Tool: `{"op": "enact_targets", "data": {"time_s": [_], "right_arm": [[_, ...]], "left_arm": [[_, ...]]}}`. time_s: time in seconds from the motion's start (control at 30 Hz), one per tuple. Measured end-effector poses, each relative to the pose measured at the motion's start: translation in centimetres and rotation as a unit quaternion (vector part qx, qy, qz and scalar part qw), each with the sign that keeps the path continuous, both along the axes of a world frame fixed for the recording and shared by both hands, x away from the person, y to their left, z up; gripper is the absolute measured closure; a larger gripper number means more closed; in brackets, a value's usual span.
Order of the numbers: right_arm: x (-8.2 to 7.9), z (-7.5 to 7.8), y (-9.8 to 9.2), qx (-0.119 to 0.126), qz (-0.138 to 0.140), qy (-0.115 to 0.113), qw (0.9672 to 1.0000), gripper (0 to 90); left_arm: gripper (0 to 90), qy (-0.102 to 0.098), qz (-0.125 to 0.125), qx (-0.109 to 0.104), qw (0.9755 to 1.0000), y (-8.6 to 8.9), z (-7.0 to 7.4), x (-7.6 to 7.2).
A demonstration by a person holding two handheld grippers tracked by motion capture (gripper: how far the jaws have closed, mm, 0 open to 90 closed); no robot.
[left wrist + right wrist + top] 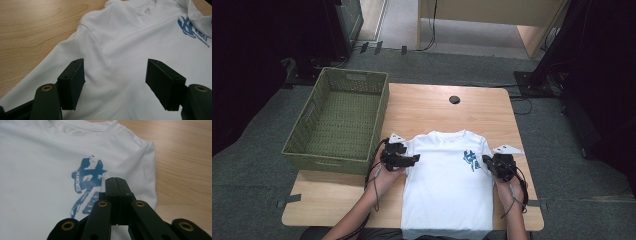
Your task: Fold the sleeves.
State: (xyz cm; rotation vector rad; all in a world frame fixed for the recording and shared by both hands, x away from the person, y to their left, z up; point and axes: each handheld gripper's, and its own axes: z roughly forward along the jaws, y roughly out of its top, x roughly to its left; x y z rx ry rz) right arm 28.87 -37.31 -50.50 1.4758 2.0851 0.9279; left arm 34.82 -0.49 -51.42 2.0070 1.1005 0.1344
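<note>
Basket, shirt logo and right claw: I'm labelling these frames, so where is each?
Basket (pixel 302 131): high view, left wall.
Shirt logo (pixel 86 178): right gripper view, blue print's middle.
Right claw (pixel 115 181): right gripper view, closed tips.

You get even, soft overhead light on the wooden surface (pixel 437 107), while the room's left and right edges in the high view sink into near black. The white T-shirt (pixel 444 180) reads bright, nearly washed out, with faint fold shadows. The high view is soft and low in detail. In your gripper views the cloth is fairly sharp, while the near black fingers (pixel 72 83) look dark and slightly blurred.
</note>
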Motion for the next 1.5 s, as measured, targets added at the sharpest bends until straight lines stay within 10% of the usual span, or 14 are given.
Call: {"op": "enact_targets", "data": {"time_s": [0.9, 1.5], "right_arm": [[2.7, 0.2, 4.0, 0.014, 0.041, -0.010, 0.9990, 89.7], [2.1, -0.1, 2.0, 0.030, 0.018, -0.020, 0.9992, 60.0]], "left_arm": [[31.9, -0.002, 0.004, -0.001, 1.0000, 0.1, 0.1, 0.0], [31.9, -0.004, 0.007, -0.004, 1.0000, 0.2, 0.2, 0.0]]}}
